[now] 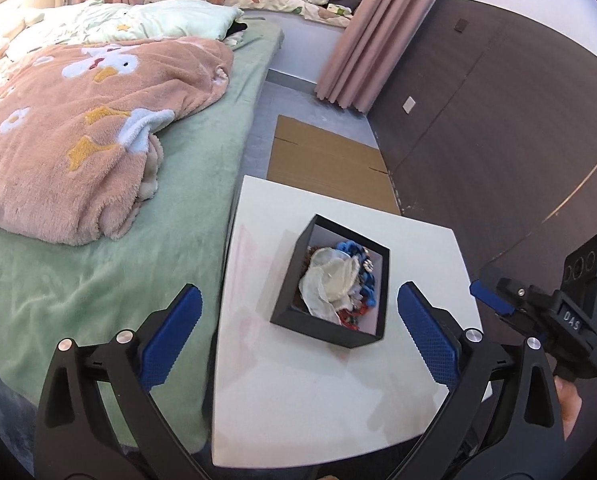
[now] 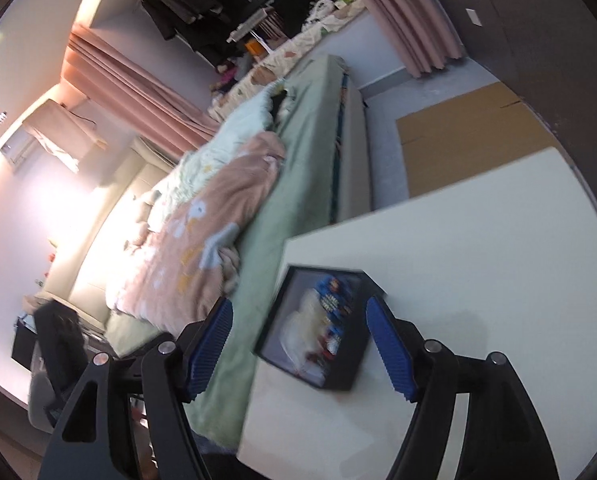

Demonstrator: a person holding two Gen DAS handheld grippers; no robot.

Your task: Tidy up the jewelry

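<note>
A black open box [image 1: 284,280] with a white lining stands on a small white table [image 1: 298,400]. Inside it lie a cream fabric flower piece [image 1: 330,280], blue beads [image 1: 350,248] and red bits [image 1: 352,312], all heaped together. My left gripper [image 1: 298,288] hovers in front of the box, open wide, with nothing between its fingers. In the right wrist view the same box [image 2: 354,376] is blurred and sits between and just beyond the open fingers of my right gripper [image 2: 298,304], and no pad touches it. The right gripper's body [image 1: 570,312] shows at the table's right edge.
A bed with a green sheet [image 1: 118,288] and a pink fleece blanket [image 1: 78,140] runs along the table's left side. Flat cardboard [image 1: 326,160] lies on the floor beyond the table. A dark panelled wall [image 1: 498,140] and a pink curtain [image 1: 370,40] stand to the right.
</note>
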